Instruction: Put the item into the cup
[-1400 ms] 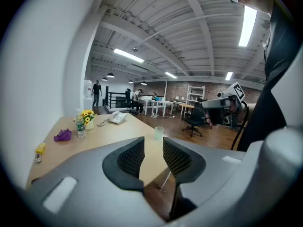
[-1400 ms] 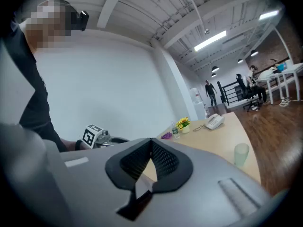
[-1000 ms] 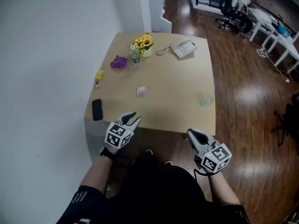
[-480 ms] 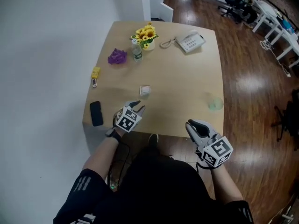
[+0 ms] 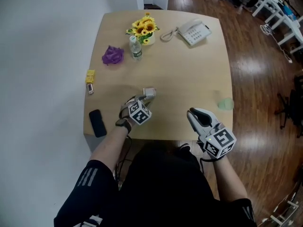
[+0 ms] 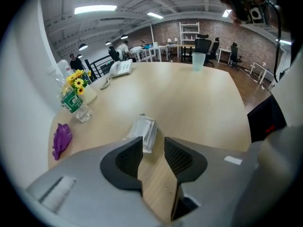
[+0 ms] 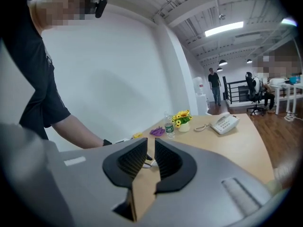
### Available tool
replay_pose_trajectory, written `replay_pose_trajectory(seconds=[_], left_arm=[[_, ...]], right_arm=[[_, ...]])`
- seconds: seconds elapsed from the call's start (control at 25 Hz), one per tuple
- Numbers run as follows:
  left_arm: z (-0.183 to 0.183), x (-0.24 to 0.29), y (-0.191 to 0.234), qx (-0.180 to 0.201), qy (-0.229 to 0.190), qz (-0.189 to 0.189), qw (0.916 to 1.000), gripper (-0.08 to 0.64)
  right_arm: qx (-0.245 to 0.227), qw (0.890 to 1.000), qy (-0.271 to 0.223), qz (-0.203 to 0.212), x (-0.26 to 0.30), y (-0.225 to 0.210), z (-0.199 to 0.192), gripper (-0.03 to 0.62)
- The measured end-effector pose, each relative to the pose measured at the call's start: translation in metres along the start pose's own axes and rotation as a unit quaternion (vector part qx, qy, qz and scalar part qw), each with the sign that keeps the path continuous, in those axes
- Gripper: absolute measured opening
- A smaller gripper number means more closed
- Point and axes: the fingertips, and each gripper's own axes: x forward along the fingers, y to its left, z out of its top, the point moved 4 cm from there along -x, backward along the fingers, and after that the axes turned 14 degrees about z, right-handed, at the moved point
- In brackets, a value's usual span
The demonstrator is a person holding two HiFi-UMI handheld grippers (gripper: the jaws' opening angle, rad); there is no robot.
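A small white packet (image 5: 149, 92) lies flat near the middle of the wooden table (image 5: 189, 74); the left gripper view shows the packet (image 6: 144, 132) just ahead of the jaw tips. My left gripper (image 5: 142, 99) hovers right behind it with its jaws opening and nothing between them. The translucent green cup (image 5: 226, 104) stands at the table's right edge, and the same cup (image 6: 199, 60) shows far across the table in the left gripper view. My right gripper (image 5: 193, 113) hangs over the front edge, left of the cup, open and empty (image 7: 150, 150).
At the far end stand a white desk phone (image 5: 195, 32), a pot of sunflowers (image 5: 143, 29) and a small water bottle (image 5: 136, 48). A purple wad (image 5: 112, 56), a yellow object (image 5: 89, 75) and a black phone (image 5: 98, 123) lie along the left side.
My left gripper has moved forward over the table to just behind the packet. The right gripper has stayed about where it was, by the front edge.
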Motion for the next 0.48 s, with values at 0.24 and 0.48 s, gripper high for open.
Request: replay_pose_trajectory(seconds=[0.24, 0.48], left_arm=[[-0.012, 0.026, -0.005, 0.032, 0.028, 0.000, 0.9991, 0.106], [-0.013, 0.036, -0.003, 0.041, 0.039, 0.012, 0.9983, 0.052]], right_arm=[[0.014, 1.000, 0.004, 0.000, 0.011, -0.010, -0.002, 0.057], [0.031, 1.000, 0.003, -0.001, 0.004, -0.013, -0.008, 0.057]])
